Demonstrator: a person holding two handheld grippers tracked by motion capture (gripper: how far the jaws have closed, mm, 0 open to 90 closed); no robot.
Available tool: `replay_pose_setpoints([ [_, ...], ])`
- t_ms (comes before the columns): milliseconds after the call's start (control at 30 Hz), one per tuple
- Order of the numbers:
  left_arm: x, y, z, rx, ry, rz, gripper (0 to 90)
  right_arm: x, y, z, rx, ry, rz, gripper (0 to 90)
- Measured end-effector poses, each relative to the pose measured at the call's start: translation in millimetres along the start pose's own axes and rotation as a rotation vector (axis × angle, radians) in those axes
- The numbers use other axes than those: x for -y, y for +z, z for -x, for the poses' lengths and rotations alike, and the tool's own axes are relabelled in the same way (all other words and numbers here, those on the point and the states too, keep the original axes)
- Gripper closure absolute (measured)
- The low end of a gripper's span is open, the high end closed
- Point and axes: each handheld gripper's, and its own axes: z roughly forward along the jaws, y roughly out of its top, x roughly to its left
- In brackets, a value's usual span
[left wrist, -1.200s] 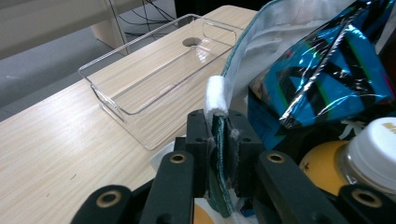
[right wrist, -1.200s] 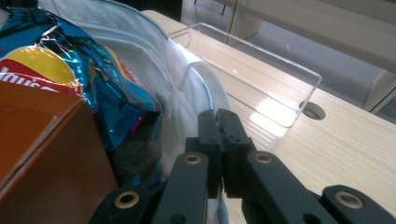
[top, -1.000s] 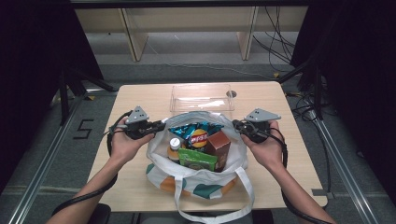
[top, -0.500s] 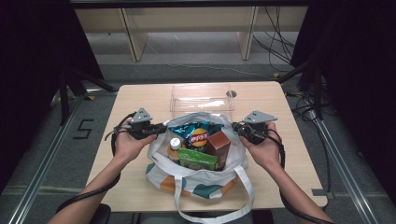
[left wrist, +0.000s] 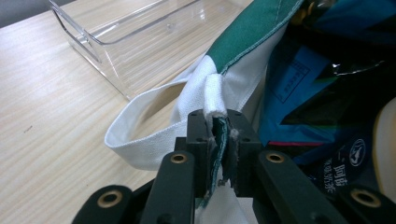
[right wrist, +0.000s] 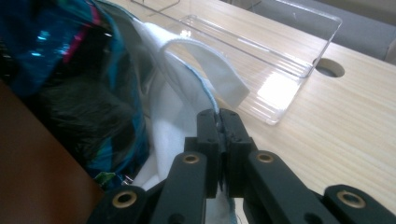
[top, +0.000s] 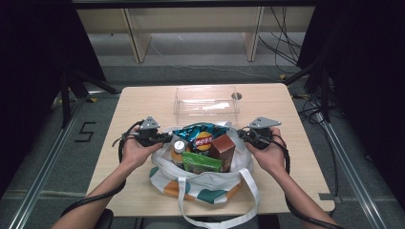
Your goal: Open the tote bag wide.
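A white, green and orange cloth tote bag (top: 205, 183) stands on the wooden table (top: 282, 191), packed with a blue snack bag (top: 199, 135), a brown box (top: 223, 149), a green packet (top: 200, 163) and a can (top: 178, 146). My left gripper (top: 165, 139) is shut on the bag's left rim (left wrist: 215, 95), the cloth pinched between its jaws. On the bag's right rim (right wrist: 187, 107) my right gripper (top: 244, 137) is shut the same way. Both hands hold the bag's mouth spread apart.
A clear plastic bin (top: 206, 101) lies just behind the bag, with a round cable hole (top: 237, 96) in the table beside it. The bag's long white handles (top: 217, 217) hang over the table's front edge. Bare wood lies left and right of the bag.
Both hands have come down and toward the front with the bag's rim held. The bag sits lower and its mouth is spread wider.
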Motion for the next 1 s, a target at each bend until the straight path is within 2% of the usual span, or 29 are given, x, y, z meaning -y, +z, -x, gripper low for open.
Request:
replay_pose_setpoints([
  [67, 0.9, 1.8, -0.7, 0.002, 0.001, -0.006, 80.7, 1.6, 1.0, 0.6, -0.012, 0.018, -0.014, 88.5],
  [167, 1.9, 3.8, -1.5, 0.003, -0.004, -0.008, 80.7, 3.1, 3.3, 1.6, -0.005, 0.008, -0.005, 88.6],
  [300, 3.0, 5.7, -2.2, 0.016, -0.006, -0.016, 80.7, 6.4, 7.1, 1.7, -0.012, 0.026, -0.025, 88.6],
  [400, 3.2, 6.5, -2.0, 0.005, 0.005, -0.016, 80.7, 7.8, 8.2, 4.2, -0.016, 0.015, -0.040, 88.6],
  [433, 3.5, 7.0, -2.2, 0.010, 0.004, -0.015, 80.8, 8.3, 8.7, 2.5, -0.023, 0.043, -0.040, 88.6],
  [467, 4.0, 7.5, -1.4, 0.006, -0.005, -0.017, 80.8, 9.3, 10.3, 3.9, -0.015, 0.026, -0.026, 88.6],
  [500, 4.0, 7.7, -2.0, 0.004, 0.008, -0.021, 80.8, 9.6, 10.1, 3.2, -0.019, 0.035, -0.042, 88.6],
  [533, 4.0, 7.9, -2.4, 0.004, 0.009, -0.022, 80.7, 9.8, 9.9, 3.4, -0.024, 0.026, -0.053, 88.6],
  [600, 4.1, 8.4, -2.7, 0.011, 0.002, -0.019, 80.7, 11.4, 12.4, 3.0, -0.026, 0.038, -0.050, 88.7],
  [700, 4.5, 9.0, -2.5, 0.010, 0.012, -0.024, 80.8, 11.7, 12.4, 3.6, -0.037, 0.050, -0.074, 88.6],
  [767, 5.4, 9.9, -1.2, 0.007, 0.006, -0.027, 80.7, 13.4, 14.2, 3.8, -0.034, 0.052, -0.064, 88.6],
  [800, 5.6, 10.1, -1.0, 0.008, 0.007, -0.028, 80.7, 13.6, 13.4, 1.6, -0.040, 0.086, -0.078, 88.6],
  [833, 5.6, 10.0, -0.7, 0.007, 0.006, -0.030, 80.8, 14.5, 15.1, 4.6, -0.039, 0.050, -0.062, 88.6],
  [900, 4.8, 9.0, -1.3, 0.003, 0.026, -0.024, 80.6, 14.0, 14.1, 4.6, -0.042, 0.057, -0.063, 88.4],
  [933, 5.2, 8.3, 0.2, 0.002, 0.012, -0.018, 80.4, 13.4, 13.1, 4.9, -0.045, 0.061, -0.066, 87.8],
  [1000, 4.9, 6.3, 0.0, -0.003, 0.030, -0.008, 79.4, 12.6, 11.6, 4.6, -0.039, 0.070, -0.057, 85.5],
])
